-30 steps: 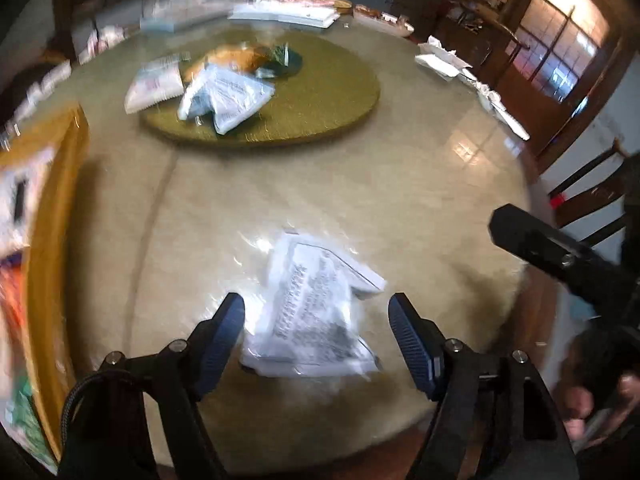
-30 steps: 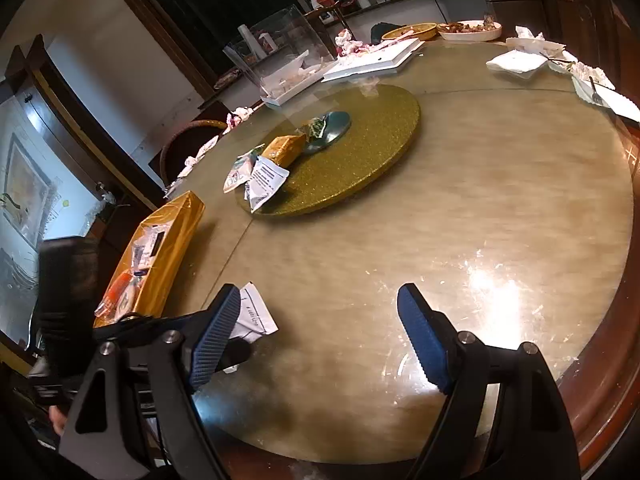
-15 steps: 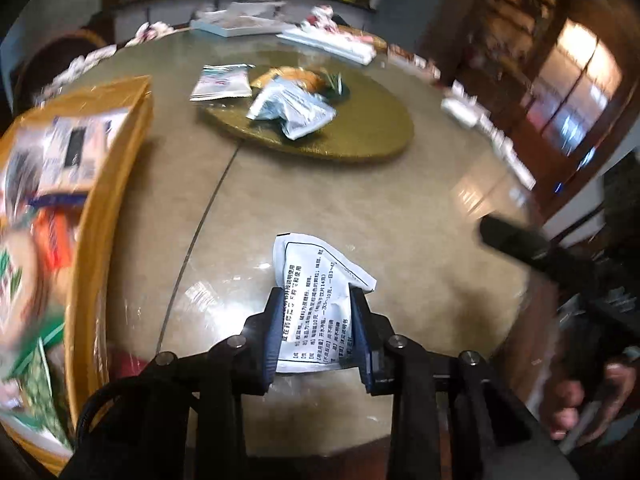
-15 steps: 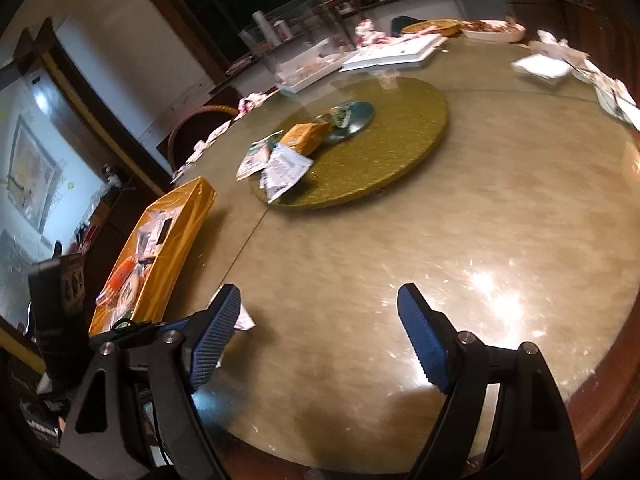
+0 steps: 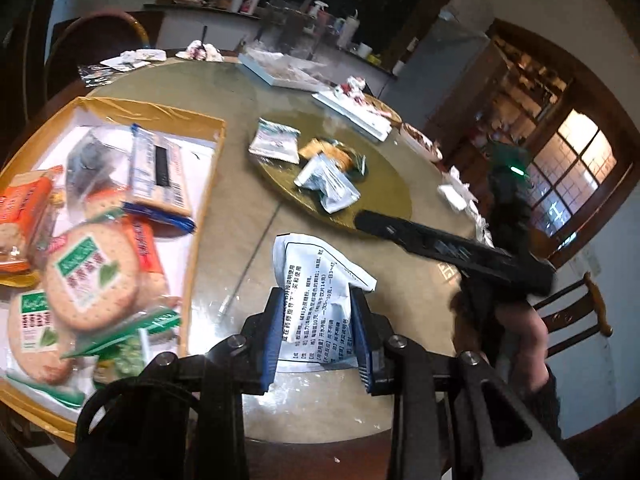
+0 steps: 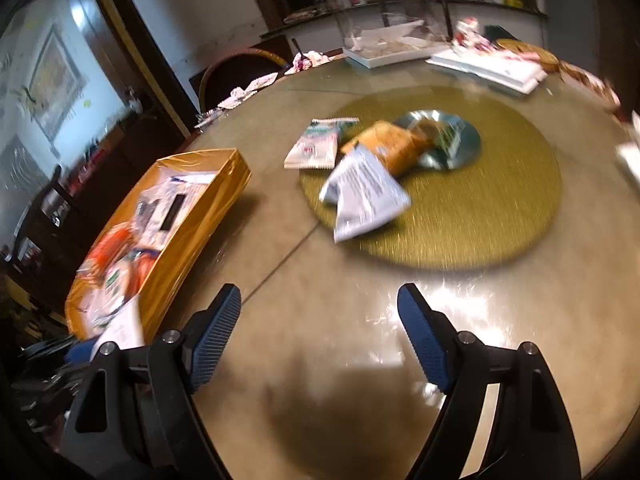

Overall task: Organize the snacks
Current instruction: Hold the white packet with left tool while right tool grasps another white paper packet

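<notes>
My left gripper is shut on a white snack packet with black print and holds it above the table, just right of the yellow box. The box holds several snack packs, among them round biscuit packs. My right gripper is open and empty above the table. Ahead of it, a white printed packet, a green-white packet and an orange packet lie on the gold turntable. The yellow box stands to the left in the right wrist view.
The right gripper's finger reaches across the left wrist view. White trays, a clear container and crumpled tissues line the far edge. A chair stands at the right of the table.
My left gripper closed on the white packet, lifted it and swung left toward the yellow box. My right gripper moved forward toward the turntable, staying open.
</notes>
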`<move>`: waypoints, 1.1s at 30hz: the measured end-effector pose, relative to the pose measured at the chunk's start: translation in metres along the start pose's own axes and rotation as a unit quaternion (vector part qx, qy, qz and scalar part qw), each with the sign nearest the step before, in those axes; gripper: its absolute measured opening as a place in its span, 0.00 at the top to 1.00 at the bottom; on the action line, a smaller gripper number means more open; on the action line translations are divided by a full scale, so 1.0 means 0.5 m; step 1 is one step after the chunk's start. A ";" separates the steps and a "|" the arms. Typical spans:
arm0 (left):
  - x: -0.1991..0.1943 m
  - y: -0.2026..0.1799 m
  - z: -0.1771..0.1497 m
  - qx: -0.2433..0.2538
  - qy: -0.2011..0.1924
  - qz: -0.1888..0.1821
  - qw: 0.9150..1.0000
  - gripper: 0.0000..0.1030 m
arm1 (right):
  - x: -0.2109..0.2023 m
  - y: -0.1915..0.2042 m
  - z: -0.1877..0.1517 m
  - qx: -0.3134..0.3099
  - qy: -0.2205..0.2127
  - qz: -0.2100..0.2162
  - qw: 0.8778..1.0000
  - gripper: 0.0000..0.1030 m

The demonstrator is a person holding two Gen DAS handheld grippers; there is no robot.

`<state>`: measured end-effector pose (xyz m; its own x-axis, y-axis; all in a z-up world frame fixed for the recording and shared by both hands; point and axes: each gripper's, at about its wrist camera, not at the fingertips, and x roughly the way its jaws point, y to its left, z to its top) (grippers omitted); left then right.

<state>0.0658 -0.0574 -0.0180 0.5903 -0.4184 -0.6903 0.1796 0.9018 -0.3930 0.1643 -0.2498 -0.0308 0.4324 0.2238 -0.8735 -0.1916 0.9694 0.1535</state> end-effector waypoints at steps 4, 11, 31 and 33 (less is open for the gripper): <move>-0.020 0.015 0.009 -0.004 -0.013 -0.001 1.000 0.70 | 0.056 -0.008 0.063 -0.016 0.017 -0.024 0.999 0.21; -0.047 0.034 0.014 -0.010 -0.028 -0.005 1.000 0.70 | 0.148 -0.011 0.119 -0.066 0.073 -0.092 0.991 0.21; -0.063 0.028 -0.016 -0.013 -0.027 0.015 0.999 0.70 | 0.038 0.065 -0.082 0.006 0.040 -0.035 0.999 0.57; -0.066 0.030 -0.022 -0.018 -0.027 0.014 0.999 0.70 | 0.018 0.077 -0.116 0.014 0.035 -0.021 0.999 0.59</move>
<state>0.0402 -0.0313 -0.0076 0.6361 -0.3864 -0.6679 0.1343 0.9078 -0.3973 0.1096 -0.2165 -0.0594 0.3772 0.1771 -0.9091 -0.1501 0.9803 0.1287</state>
